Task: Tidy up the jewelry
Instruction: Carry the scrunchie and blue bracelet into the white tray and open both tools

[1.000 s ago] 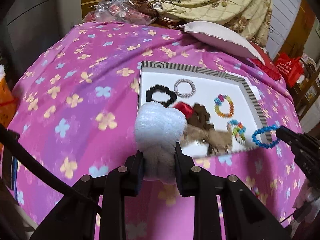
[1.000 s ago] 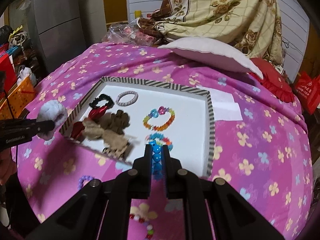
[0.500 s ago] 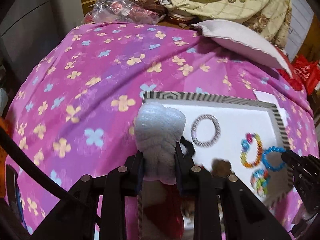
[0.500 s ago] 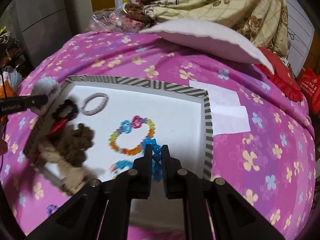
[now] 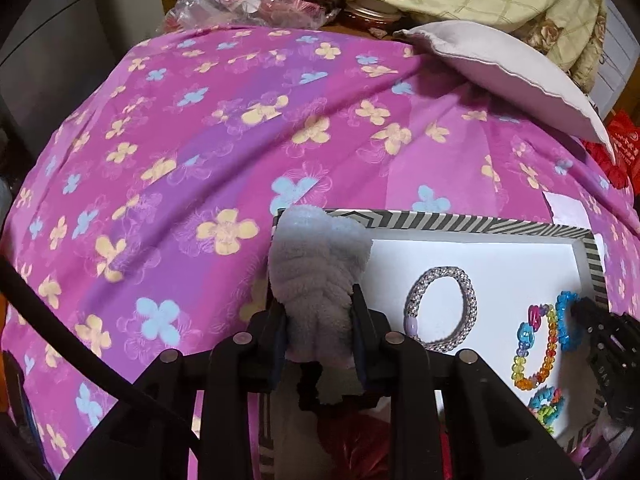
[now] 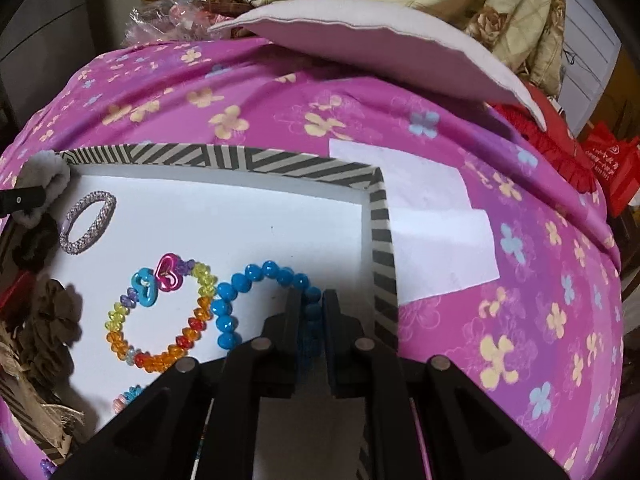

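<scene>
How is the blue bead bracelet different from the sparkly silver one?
The blue bead bracelet is made of big round beads; the silver bracelet is a thin glittery band. The blue one sits between the right gripper's opening jaws; the silver one lies untouched. Both are rings over the white tray.

Black gripper (image 5: 318,312); round silver screws.

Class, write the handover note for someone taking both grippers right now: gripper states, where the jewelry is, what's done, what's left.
Left gripper: jaws opening, fluffy white scrunchie between them, over the tray's corner.
Right gripper: jaws opening, blue bead bracelet between them, low over the tray floor.
Already in tray: silver bracelet, rainbow bracelet, dark scrunchies.
Left: release both pieces into the tray.
</scene>
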Motion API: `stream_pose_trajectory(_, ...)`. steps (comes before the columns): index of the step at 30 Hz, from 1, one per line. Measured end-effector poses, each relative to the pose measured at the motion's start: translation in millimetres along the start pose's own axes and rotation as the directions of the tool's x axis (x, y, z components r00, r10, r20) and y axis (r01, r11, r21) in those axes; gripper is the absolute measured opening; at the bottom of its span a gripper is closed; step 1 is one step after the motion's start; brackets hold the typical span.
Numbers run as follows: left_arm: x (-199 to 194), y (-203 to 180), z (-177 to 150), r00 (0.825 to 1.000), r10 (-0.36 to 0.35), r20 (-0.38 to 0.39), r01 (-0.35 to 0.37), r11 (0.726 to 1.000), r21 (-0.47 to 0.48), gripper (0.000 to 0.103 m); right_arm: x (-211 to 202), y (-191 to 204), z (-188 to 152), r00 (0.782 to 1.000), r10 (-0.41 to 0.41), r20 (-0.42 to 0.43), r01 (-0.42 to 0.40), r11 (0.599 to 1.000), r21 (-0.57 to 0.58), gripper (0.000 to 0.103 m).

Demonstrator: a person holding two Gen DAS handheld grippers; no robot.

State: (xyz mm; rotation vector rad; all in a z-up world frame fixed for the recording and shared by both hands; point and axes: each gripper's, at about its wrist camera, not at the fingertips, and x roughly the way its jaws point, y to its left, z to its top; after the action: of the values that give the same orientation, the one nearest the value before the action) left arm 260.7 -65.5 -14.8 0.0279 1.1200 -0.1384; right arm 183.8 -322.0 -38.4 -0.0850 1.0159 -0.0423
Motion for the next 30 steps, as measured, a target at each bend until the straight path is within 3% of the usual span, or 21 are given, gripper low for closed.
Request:
stream_pose_trajectory(3,1,-1,0,1.0,-0.009,-0.004,0.009,1.0,0.001,0.047,-9,-2,-2,1.0,0.014,0.016,-0.014,1.0,0.013,0.03)
stream_pose_trajectory(9,-6,7,-1,0.997,-0.081,-0.017,0.081,0.996,-0.05,0.054,-32,-1,-10,0.997,0.058,0.047,-0.059,0.998,0.02,0.036)
stream_pose_trajectory(16,-24,0,-3,0.99,-0.142,0.004,0.142,0.989,-0.036,0.058,-59,0,-21,0.994,0.082,0.071,-0.084,0.996,0.031,0.043)
stream_pose_trajectory(25,-54,-5,-24,0.991,-0.127,0.029,0.127,0.992,0.002,0.059,-91,2,-39,0.99,0.103,0.095,-0.107,0.994,0.032,0.045)
stream_pose_trajectory(30,-72,-7,-47,0.996,-0.064,0.064,0.063,0.998,0.025,0.059,-103,11,-55,0.989,0.116,0.096,-0.118,0.993,0.025,0.048)
